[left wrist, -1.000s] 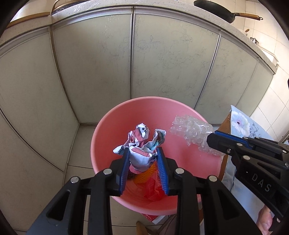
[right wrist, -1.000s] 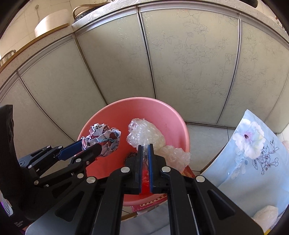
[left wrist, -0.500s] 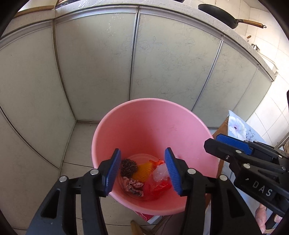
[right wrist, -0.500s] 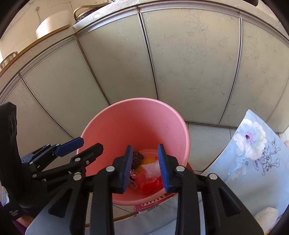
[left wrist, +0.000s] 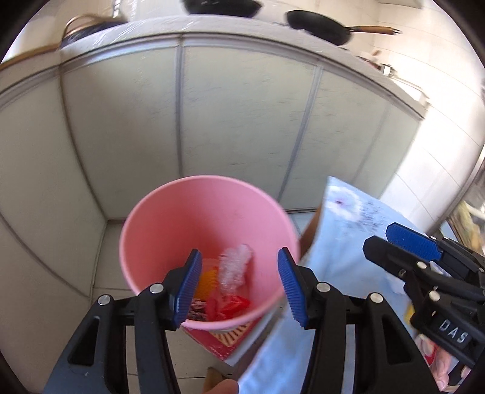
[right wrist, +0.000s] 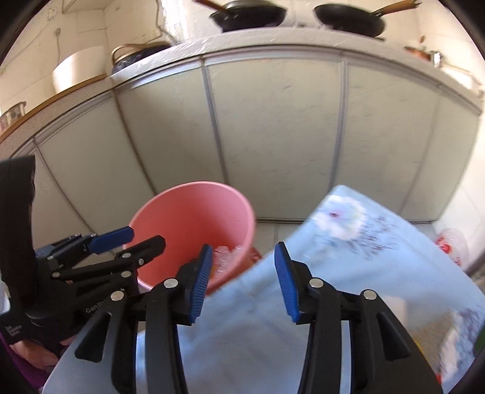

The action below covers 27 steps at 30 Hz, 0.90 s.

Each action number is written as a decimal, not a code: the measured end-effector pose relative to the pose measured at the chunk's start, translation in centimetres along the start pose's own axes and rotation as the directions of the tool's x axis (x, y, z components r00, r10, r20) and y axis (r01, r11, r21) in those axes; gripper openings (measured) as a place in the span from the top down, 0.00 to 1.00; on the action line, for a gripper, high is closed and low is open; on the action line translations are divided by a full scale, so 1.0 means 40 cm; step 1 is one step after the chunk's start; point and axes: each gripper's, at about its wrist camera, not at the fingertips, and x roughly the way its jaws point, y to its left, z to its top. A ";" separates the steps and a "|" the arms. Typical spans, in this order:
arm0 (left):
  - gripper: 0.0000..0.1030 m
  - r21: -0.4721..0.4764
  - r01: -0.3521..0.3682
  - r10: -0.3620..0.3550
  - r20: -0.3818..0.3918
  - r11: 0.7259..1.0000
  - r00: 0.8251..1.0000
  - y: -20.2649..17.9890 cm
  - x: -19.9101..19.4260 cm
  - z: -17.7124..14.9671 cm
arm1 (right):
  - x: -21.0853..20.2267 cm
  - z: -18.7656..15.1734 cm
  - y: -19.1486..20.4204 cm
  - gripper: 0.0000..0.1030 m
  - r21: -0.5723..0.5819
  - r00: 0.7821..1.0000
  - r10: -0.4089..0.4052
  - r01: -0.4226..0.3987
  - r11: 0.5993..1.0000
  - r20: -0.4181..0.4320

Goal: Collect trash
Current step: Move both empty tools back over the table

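A pink bucket (left wrist: pixel 169 224) stands on the floor by the cabinets. At its bottom lie clear crumpled plastic (left wrist: pixel 235 266), red and orange wrappers (left wrist: pixel 230 304) and a crumpled printed paper (left wrist: pixel 197 310). My left gripper (left wrist: pixel 239 286) hangs above the bucket's near rim, open, nothing between its blue pads. My right gripper (right wrist: pixel 242 283) is back over the light blue flowered cloth (right wrist: pixel 333 272); its jaws are opening and hold nothing. The bucket (right wrist: pixel 194 212) sits ahead to its left in the right wrist view, with the left gripper (right wrist: pixel 121 242) beside it.
Pale cabinet doors (left wrist: pixel 242 121) rise behind the bucket, with black pans (right wrist: pixel 348 21) on the counter above. The cloth-covered table edge (left wrist: pixel 348 242) lies right of the bucket. A red printed packet (left wrist: pixel 227 336) sticks out under the bucket. A white bag (right wrist: pixel 451 242) sits far right.
The left gripper let go of the crumpled paper and the right let go of the clear plastic; both now lie in the bucket. Both grippers opened and drew back and up.
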 end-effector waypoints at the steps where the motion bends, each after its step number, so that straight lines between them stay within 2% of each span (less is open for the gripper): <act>1: 0.50 0.013 0.008 -0.008 0.005 1.000 1.000 -0.015 -0.009 -0.002 | -0.016 -0.009 -0.005 0.58 0.003 1.000 -0.014 0.014 1.000 0.004; 7: 0.50 0.089 0.050 -0.052 0.028 0.995 0.998 -0.112 -0.059 -0.021 | -0.128 -0.084 -0.031 0.58 0.004 0.990 -0.140 0.140 0.990 0.033; 14: 0.50 0.169 0.068 -0.070 0.008 0.983 0.997 -0.211 -0.094 -0.062 | -0.235 -0.172 -0.092 0.58 0.114 0.984 -0.171 0.163 0.980 0.059; 18: 0.50 0.247 0.084 -0.090 0.013 0.965 0.996 -0.278 -0.112 -0.096 | -0.277 -0.228 -0.132 0.58 0.173 0.975 -0.215 0.203 0.964 0.054; 24: 0.50 0.295 0.175 -0.173 -0.033 0.939 0.984 -0.333 -0.113 -0.127 | -0.330 -0.326 -0.239 0.58 0.294 0.958 -0.287 0.270 0.917 0.017; 27: 0.50 0.313 0.248 -0.236 -0.077 0.917 0.969 -0.359 -0.105 -0.143 | -0.355 -0.380 -0.296 0.58 0.347 0.946 -0.324 0.308 0.886 -0.014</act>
